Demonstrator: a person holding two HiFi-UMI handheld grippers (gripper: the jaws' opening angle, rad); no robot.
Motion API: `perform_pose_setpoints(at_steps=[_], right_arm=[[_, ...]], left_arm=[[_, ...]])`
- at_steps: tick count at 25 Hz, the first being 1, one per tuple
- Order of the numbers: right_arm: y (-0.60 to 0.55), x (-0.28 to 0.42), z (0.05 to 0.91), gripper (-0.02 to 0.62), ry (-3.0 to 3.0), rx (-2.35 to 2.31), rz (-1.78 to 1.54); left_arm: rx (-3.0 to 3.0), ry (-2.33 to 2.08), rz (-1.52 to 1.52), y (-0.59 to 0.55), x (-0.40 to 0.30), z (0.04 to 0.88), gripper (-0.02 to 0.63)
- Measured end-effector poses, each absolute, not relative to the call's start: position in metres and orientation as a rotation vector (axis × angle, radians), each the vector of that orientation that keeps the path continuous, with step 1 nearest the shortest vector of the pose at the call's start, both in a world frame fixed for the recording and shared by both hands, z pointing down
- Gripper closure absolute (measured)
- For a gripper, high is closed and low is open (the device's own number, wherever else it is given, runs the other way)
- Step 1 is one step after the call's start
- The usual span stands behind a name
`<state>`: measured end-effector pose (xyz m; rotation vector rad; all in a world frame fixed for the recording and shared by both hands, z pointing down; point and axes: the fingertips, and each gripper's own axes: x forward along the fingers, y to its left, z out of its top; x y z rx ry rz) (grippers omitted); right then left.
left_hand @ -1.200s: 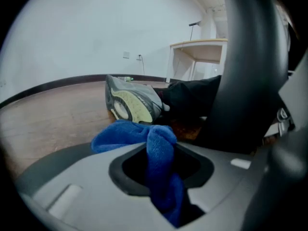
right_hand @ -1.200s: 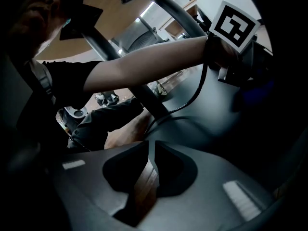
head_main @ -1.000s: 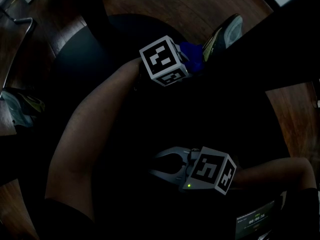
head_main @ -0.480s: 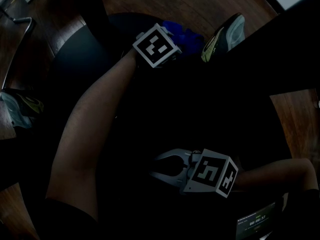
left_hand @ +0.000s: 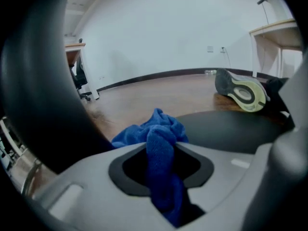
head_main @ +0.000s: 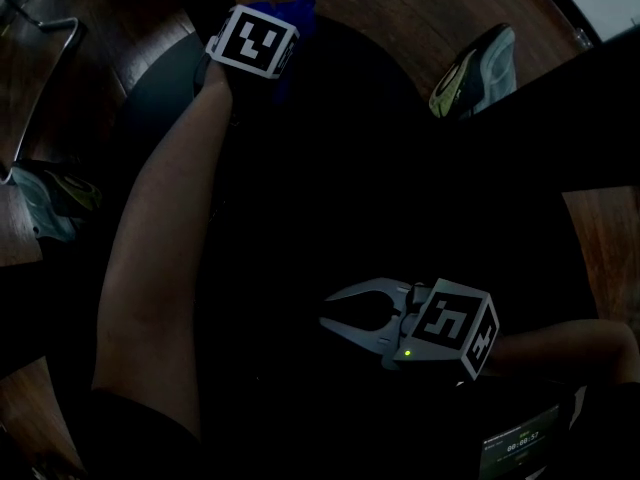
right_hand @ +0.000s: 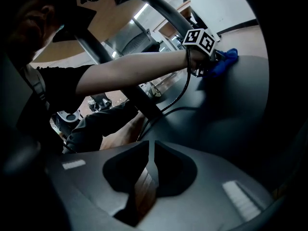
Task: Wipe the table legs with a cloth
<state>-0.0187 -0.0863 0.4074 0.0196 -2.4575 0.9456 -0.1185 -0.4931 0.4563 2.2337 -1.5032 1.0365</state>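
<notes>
Inspection found my left claw (left_hand: 162, 146) pinching the cloth (left_hand: 156, 129), with both jaws pressed against a fold of it that ran down through the gap between them. The cloth was a strong blue with a soft, nappy pile like towelling. It was crumpled, and a loose bunch stood out beyond the jaw tips. In the left gripper view that bunch sat at the near edge of the dark round table base (left_hand: 231, 129), with the wooden floor (left_hand: 159, 93) behind it. Whether the cloth actually touched the base I could not establish. A broad dark curved shape filled the left side of that view, too close and too blurred to identify. A grey and yellow-green shoe (left_hand: 243, 93) lay on the floor just beyond the base, and a white wall with a dark skirting board closed off the room. From the head view the cloth (head_main: 292, 13) showed only as a blue patch at the top of the picture, just beside the marker cube (head_main: 252, 40) at the end of my outstretched left forearm (head_main: 160, 238). A second shoe (head_main: 50, 198) lay at the left edge. My right claw (right_hand: 151, 150) was pressed together with only a thin slit between its jaws, and it held nothing. It hung well apart from the cloth, over the near side of the base (right_hand: 231, 105). A dark post (right_hand: 139, 102) rose from the base behind my arm. The lighting under the table was poor.
</notes>
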Motion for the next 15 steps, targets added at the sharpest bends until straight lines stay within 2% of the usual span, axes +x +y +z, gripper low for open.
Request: perform_pose_setpoints(at_steps=[6, 15], right_arm=[[-0.101, -0.026, 0.398, 0.554, -2.561, 0.048, 0.857], [-0.09, -0.034, 0.398, 0.554, -2.546, 0.014, 0.83]], left_arm=[[2.139, -1.663, 1.159, -0.465, -0.151, 0.459, 0.482], [1.92, -1.725, 1.119, -0.432, -0.228, 0.465, 0.48]])
